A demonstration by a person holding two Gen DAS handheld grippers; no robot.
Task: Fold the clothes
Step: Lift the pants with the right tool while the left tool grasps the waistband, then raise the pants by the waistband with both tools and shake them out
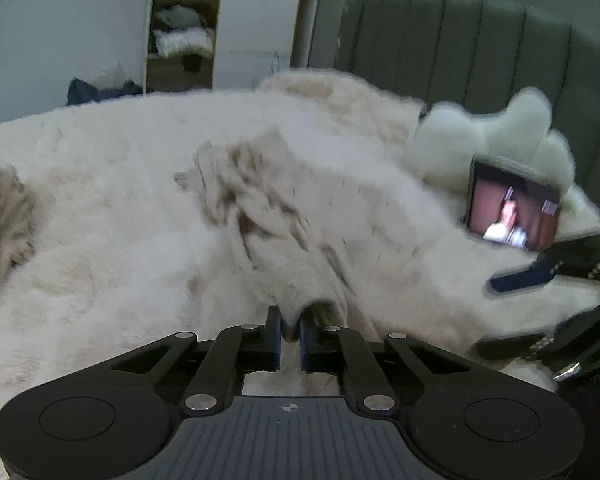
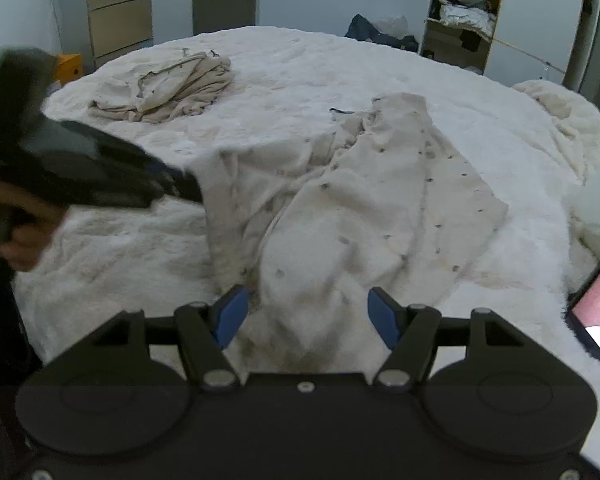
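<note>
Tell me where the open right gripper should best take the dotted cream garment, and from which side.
Probably the near hem of the dotted cream garment, approached from the bed's near edge: it lies flat between the open right gripper's fingers, while the left gripper pinches another edge.

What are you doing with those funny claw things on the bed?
A person is folding clothes on a fluffy white bed. The left gripper is shut on an edge of a cream dotted garment. The right gripper is open over its near edge. Another crumpled cream garment waits farther back.
</note>
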